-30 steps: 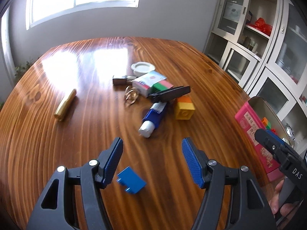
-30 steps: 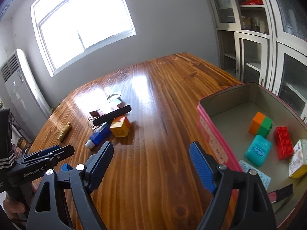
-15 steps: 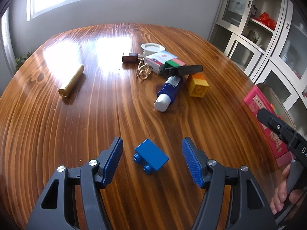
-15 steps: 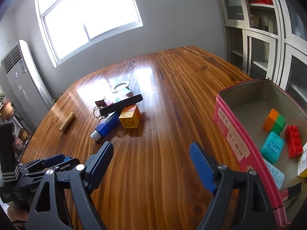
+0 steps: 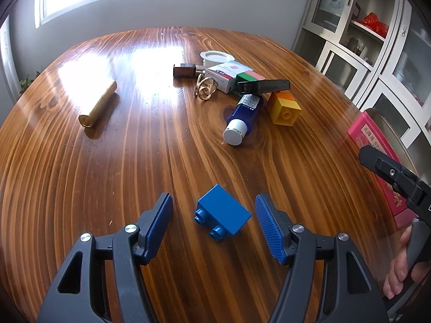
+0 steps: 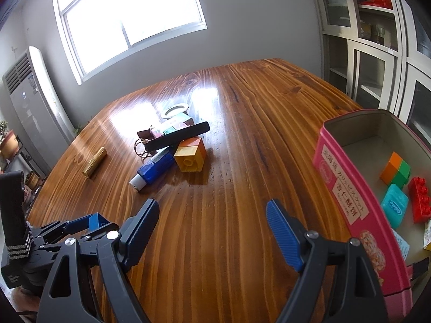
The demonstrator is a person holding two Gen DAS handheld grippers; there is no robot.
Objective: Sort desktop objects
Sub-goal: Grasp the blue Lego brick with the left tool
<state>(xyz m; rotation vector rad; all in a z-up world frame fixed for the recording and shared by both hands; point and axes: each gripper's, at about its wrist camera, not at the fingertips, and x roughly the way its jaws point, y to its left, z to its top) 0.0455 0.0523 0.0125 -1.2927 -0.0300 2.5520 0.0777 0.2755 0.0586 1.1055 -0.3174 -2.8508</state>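
Note:
A blue toy brick point(image 5: 222, 212) lies on its side on the wooden table point(image 5: 134, 167), studs toward the camera. My left gripper point(image 5: 212, 199) is open with a blue pad on each side of the brick; gaps show on both sides and neither pad touches it. From the right wrist view the same brick point(image 6: 95, 220) sits at the left gripper's tips point(image 6: 80, 224). My right gripper point(image 6: 212, 207) is open over bare wood with nothing between its fingers. A pink tin point(image 6: 347, 196) stands to its right, holding an orange-green brick point(image 6: 394, 171), a teal box point(image 6: 394, 208) and a red brick point(image 6: 419, 202).
A cluster lies mid-table: a yellow-orange brick point(image 5: 284, 109), a blue tube with a white cap point(image 5: 242, 115), a black bar point(image 5: 265, 85), a medicine box point(image 5: 229, 74), key rings point(image 5: 204, 88) and a white lid point(image 5: 216, 56). A gold cylinder point(image 5: 98, 105) lies apart at the left. White cabinets stand at the right.
The left gripper sank and moved over the blue brick, which was by its left finger and now lies between the jaws. The right gripper drifted left, away from the tin.

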